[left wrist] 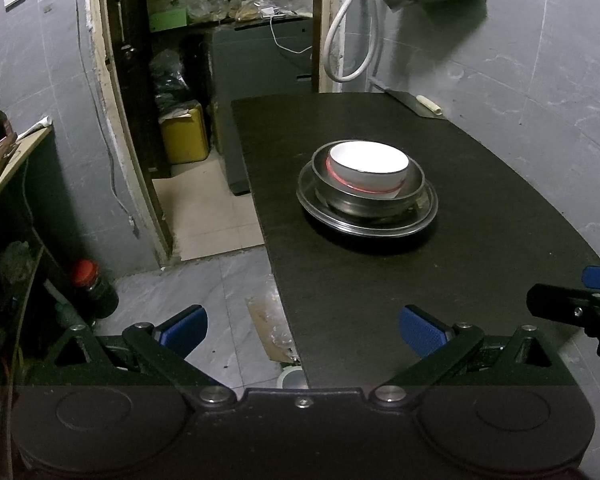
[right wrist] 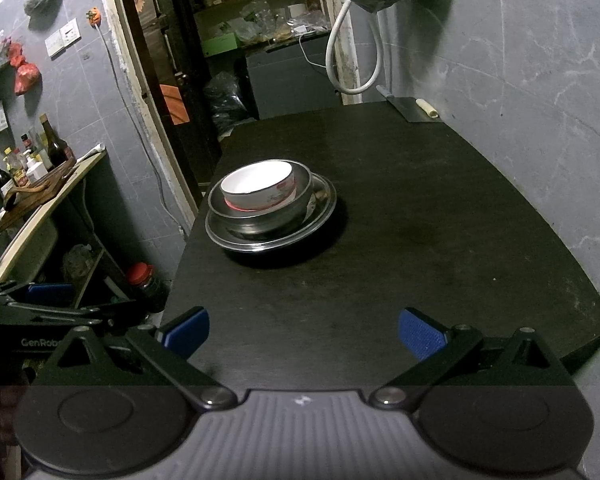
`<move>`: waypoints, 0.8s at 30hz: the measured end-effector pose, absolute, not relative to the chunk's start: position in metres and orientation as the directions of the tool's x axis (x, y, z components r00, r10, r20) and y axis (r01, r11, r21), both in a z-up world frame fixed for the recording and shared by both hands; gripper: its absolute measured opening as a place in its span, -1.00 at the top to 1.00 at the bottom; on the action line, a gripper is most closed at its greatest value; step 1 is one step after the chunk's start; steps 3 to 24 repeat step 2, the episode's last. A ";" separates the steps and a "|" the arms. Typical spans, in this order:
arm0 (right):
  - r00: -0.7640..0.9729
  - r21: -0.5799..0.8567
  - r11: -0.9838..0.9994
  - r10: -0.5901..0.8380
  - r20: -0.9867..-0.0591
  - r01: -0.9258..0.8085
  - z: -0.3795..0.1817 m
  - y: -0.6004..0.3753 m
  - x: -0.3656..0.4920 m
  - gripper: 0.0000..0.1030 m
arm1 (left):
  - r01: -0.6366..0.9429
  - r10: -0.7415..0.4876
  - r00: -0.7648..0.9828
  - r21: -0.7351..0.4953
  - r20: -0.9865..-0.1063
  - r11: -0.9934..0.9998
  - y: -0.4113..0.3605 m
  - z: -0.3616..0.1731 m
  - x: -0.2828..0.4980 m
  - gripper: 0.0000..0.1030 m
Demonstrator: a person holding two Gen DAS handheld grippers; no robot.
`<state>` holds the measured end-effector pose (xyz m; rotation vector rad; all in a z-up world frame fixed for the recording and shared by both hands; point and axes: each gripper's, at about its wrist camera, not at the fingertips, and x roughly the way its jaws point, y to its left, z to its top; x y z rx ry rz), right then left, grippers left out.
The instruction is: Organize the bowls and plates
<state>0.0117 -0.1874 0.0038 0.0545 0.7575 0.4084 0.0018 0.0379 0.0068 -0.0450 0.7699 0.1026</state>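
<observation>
A white ceramic bowl (left wrist: 368, 168) with a red pattern sits inside a steel bowl (left wrist: 414, 184), which sits on a steel plate (left wrist: 424, 218) on the black table (left wrist: 460, 280). The same stack shows in the right wrist view: white bowl (right wrist: 260, 188), steel bowl (right wrist: 304, 196), plate (right wrist: 324, 208). My left gripper (left wrist: 303, 330) is open and empty at the table's near left edge. My right gripper (right wrist: 304, 330) is open and empty over the table's near end. Both are well short of the stack.
A cleaver (left wrist: 414, 104) lies at the table's far right corner by the grey wall. A doorway with a yellow canister (left wrist: 184, 134) is at the left rear. A red-capped jar (left wrist: 94, 286) stands on the floor. A counter with bottles (right wrist: 32, 164) is at the left.
</observation>
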 end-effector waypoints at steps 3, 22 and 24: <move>0.652 0.193 0.920 0.379 -0.657 -0.340 0.003 -0.188 0.012 -1.00 | -0.108 0.077 0.711 0.000 -0.699 0.994 0.038 0.007 0.002 -0.98; 0.652 0.193 0.920 0.379 -0.657 -0.340 0.003 -0.188 0.012 -1.00 | -0.108 0.077 0.711 0.000 -0.699 0.994 0.038 0.007 0.002 -0.98; 0.652 0.193 0.920 0.379 -0.657 -0.340 0.003 -0.188 0.012 -1.00 | -0.108 0.077 0.711 0.000 -0.699 0.994 0.038 0.007 0.002 -0.98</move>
